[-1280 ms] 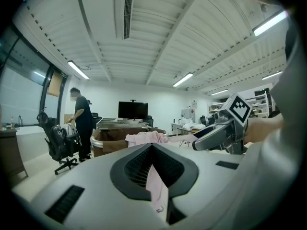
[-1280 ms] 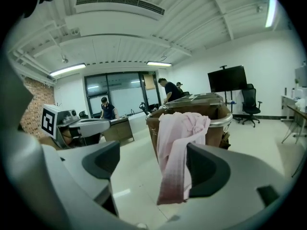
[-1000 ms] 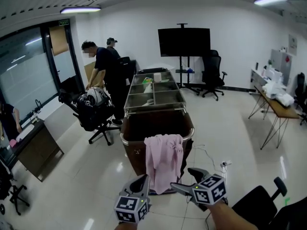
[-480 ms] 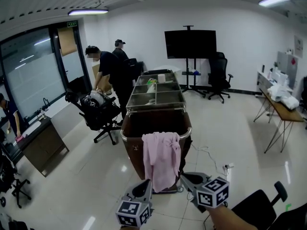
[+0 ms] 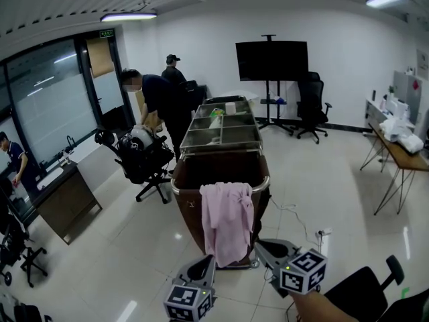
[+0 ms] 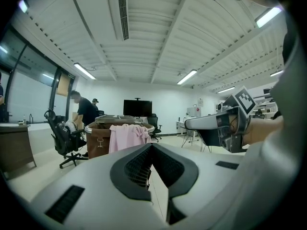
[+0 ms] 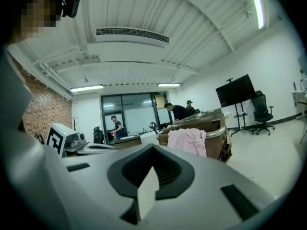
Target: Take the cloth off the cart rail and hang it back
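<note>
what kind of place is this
Probably an open office or lab room: a TV on a stand, an office chair beside it, a desk at the right. A cart with a pink cloth over its rail stands mid-floor.

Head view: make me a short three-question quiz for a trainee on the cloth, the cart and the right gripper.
1. True or false: the cloth hangs over the cart's near rail.
2. The right gripper is: A open; B shut on the cloth; C shut and empty.
3. What black thing is on the stand by the far wall?
Key: 1 true; 2 C; 3 a screen.
</note>
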